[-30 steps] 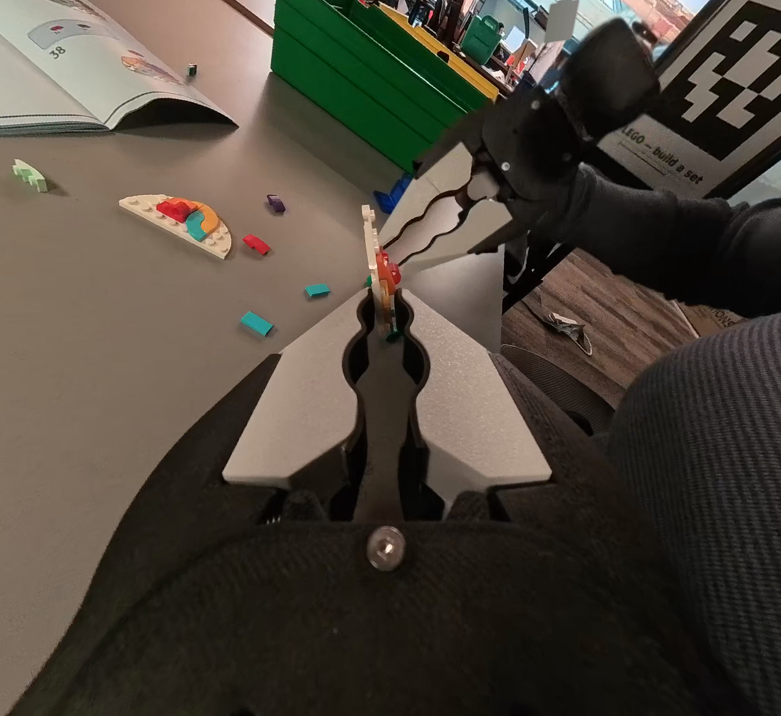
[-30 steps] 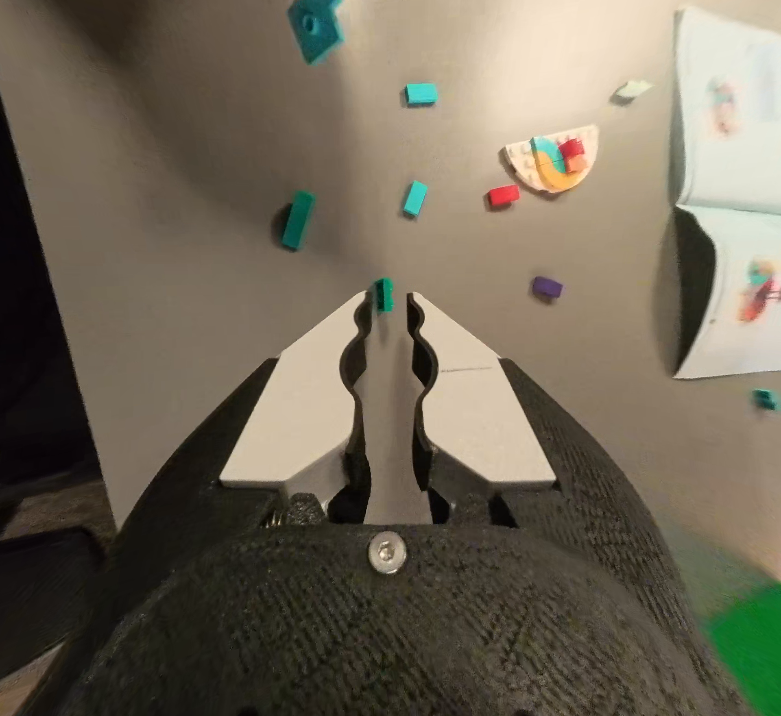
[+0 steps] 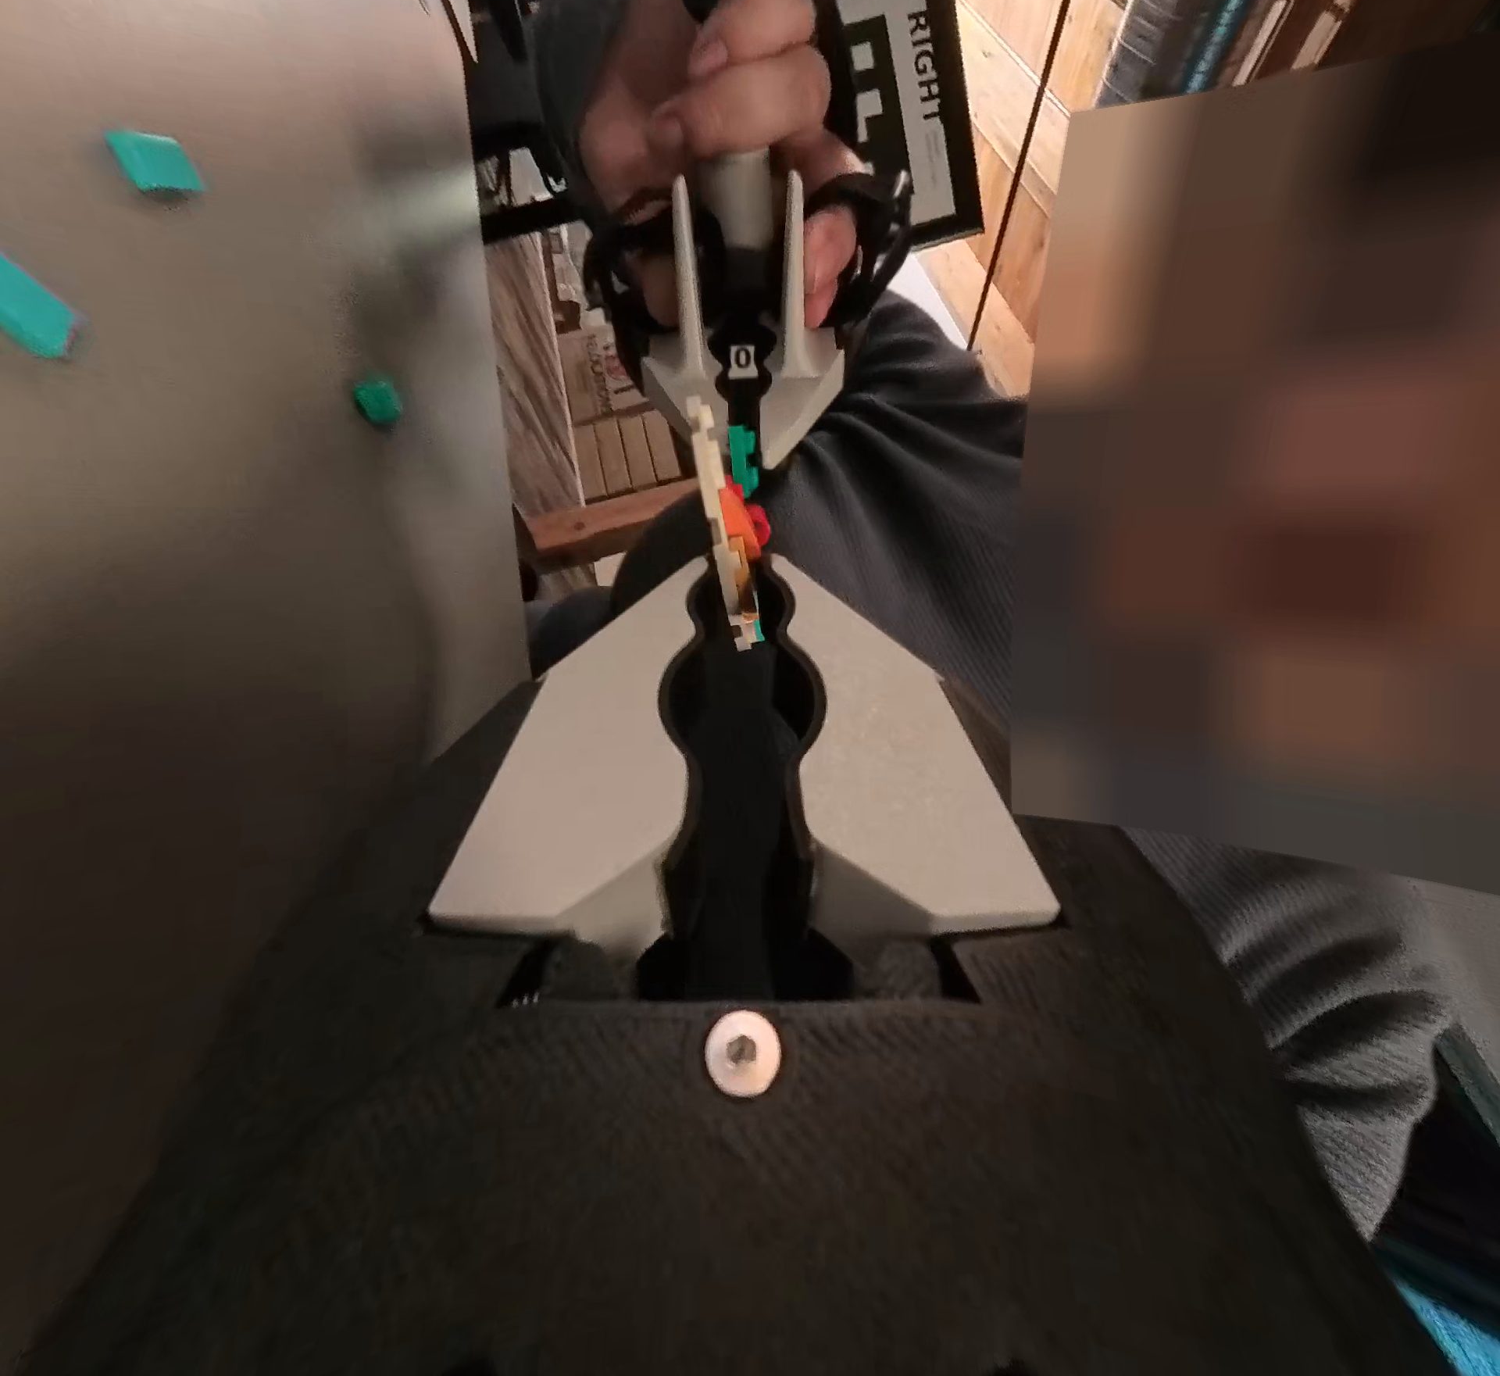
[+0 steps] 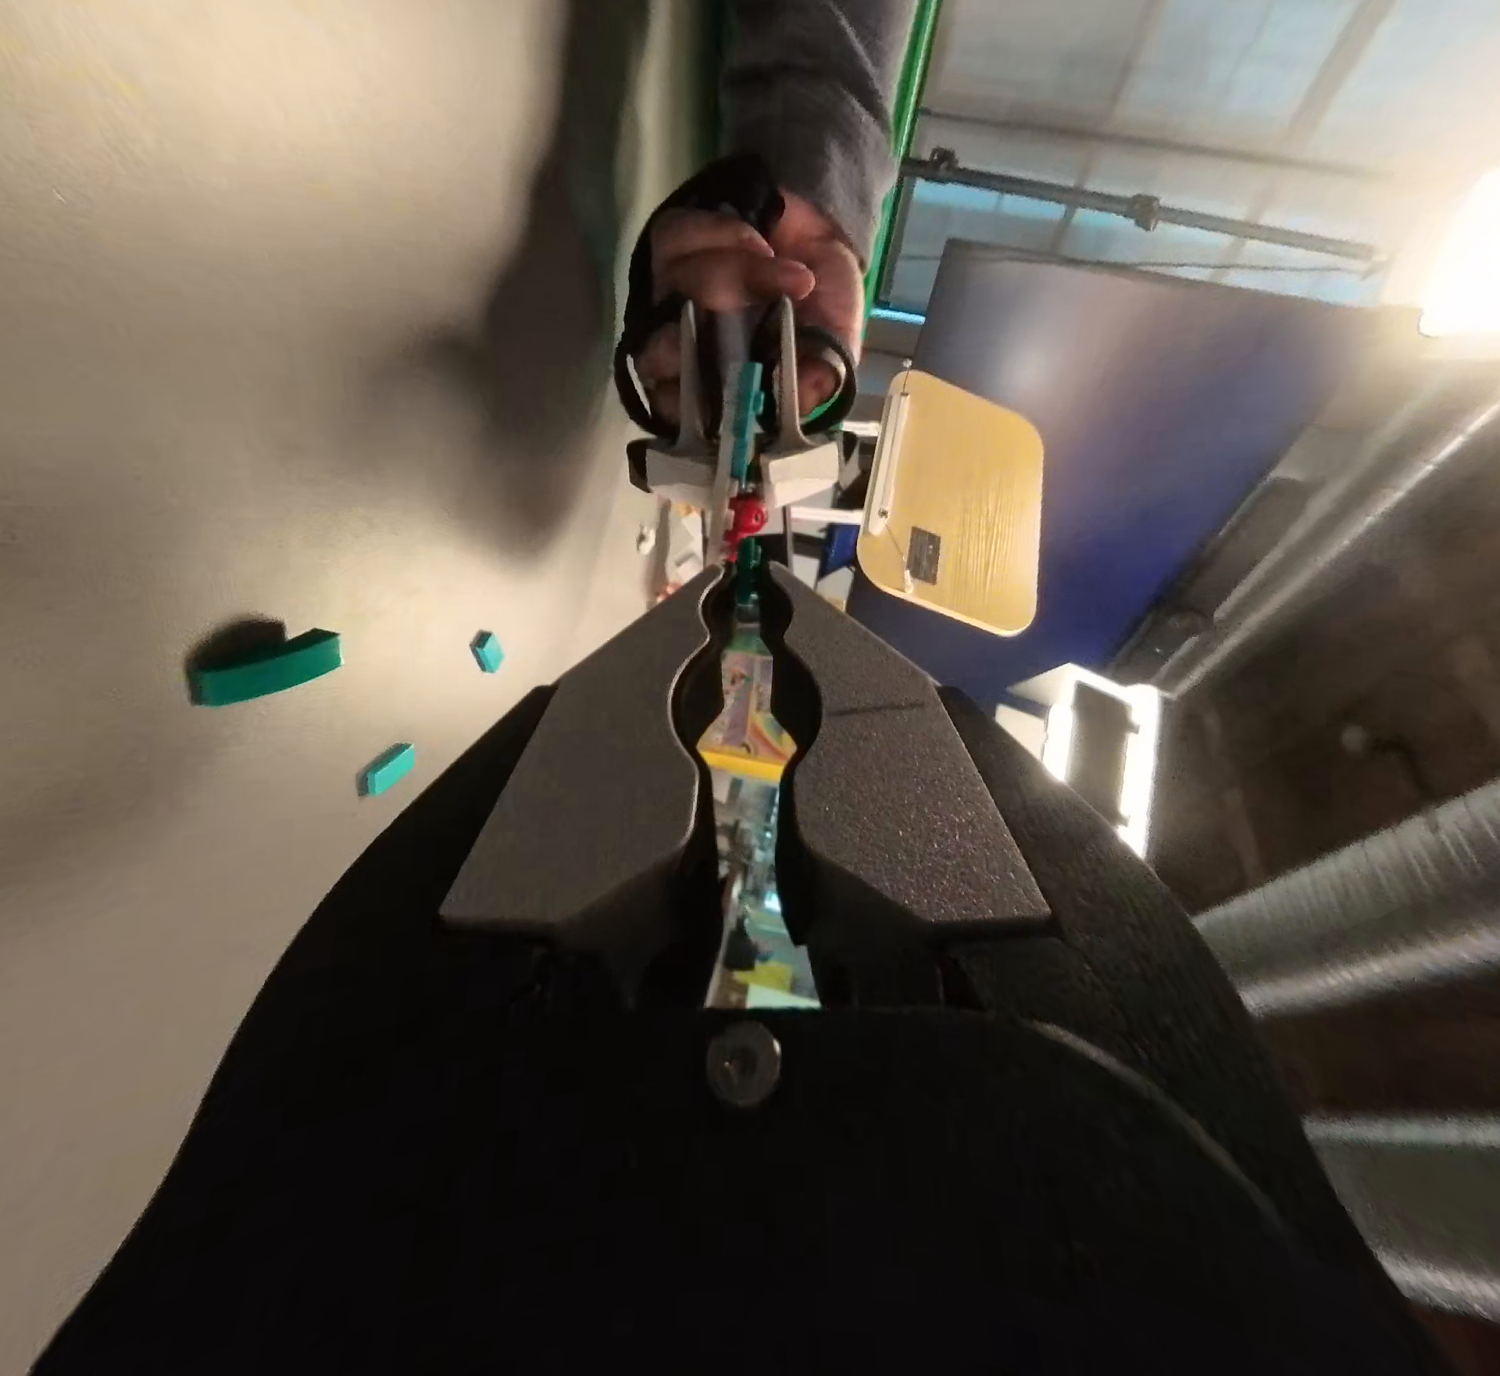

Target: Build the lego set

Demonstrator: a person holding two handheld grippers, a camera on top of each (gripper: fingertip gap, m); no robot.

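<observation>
I am holding both grippers up off the counter (image 4: 243,200), nose to nose. My left gripper (image 3: 743,590) has its jaws pinched narrow on the lego assembly (image 3: 722,525), a thin white plate seen edge-on with orange, red and teal pieces on its right face. It is standing up out of the jaw tips toward the far gripper. My right gripper (image 4: 743,582) is also nearly closed, its jaws gripping a small green brick (image 4: 745,590). In the left wrist view that brick is sitting against the plate's right face, just above the red piece. Whether it is fully seated I cannot tell. A person's hand (image 3: 747,87) is wrapping the right gripper's handle. Loose teal pieces (image 4: 264,665) are lying on the counter to the left, well apart from both grippers.
</observation>
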